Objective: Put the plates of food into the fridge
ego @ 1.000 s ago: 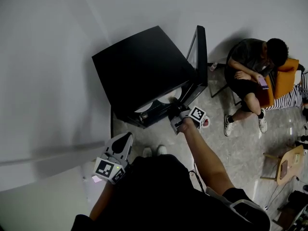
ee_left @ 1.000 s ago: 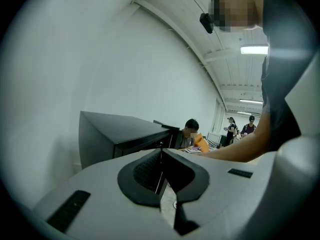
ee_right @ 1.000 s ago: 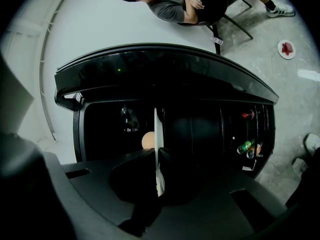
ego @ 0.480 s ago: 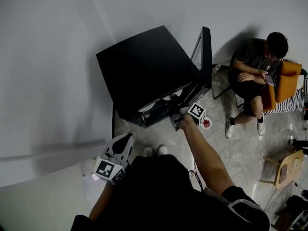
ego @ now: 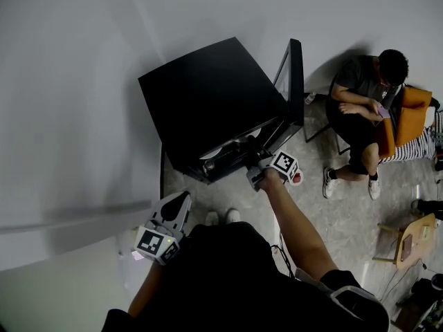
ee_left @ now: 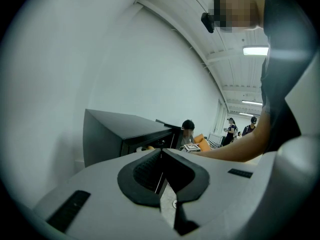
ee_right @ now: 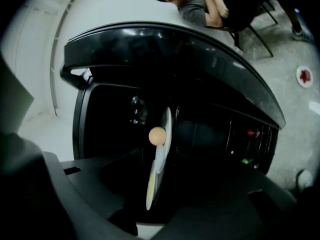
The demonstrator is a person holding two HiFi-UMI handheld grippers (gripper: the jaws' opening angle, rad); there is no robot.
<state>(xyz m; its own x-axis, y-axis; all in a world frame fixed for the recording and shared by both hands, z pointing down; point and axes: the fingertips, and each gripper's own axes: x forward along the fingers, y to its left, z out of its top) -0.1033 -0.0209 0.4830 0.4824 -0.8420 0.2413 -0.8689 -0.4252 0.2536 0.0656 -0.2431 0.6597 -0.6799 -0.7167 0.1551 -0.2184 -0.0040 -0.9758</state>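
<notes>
**Plates of food [ee_right: 162, 154] at the mouth of a black box-shaped fridge [ego: 208, 95], much of it lost in shadow**

Shadow fills the fridge's inside, so the shelf under the plates cannot be made out. From the head view only a thin white sliver of plate shows beneath the fridge's top. The black fridge door [ego: 294, 81] stands open and is seen nearly edge-on.

The right gripper view is rolled onto its side, so two plates appear as upright slivers. The nearer white plate [ee_right: 151, 184] has a yellowish face, and what lies on it cannot be told. The farther white plate [ee_right: 166, 129] overlaps it and carries a pale round ball of food [ee_right: 157, 135]. Both sit just inside the fridge opening.

The right gripper [ego: 255, 159] is held out at the opening on a nearly straight arm [ego: 294, 220], pointing almost level. Its jaws have just been opening and now stand wide apart. The nearer plate's rim lies between them, and no pad can be seen pressing on it.

The left gripper [ego: 181, 199] hangs low at the person's left side with the elbow tucked out of sight under the dark shirt. Its jaws are closed tip to tip, with nothing between them.

A seated person [ego: 363, 109] occupies an orange chair [ego: 408, 116] well to the right. A small red-and-white round object [ee_right: 304, 76] lies on the grey floor [ego: 346, 213], half hidden in the head view behind the right gripper's marker cube.
</notes>
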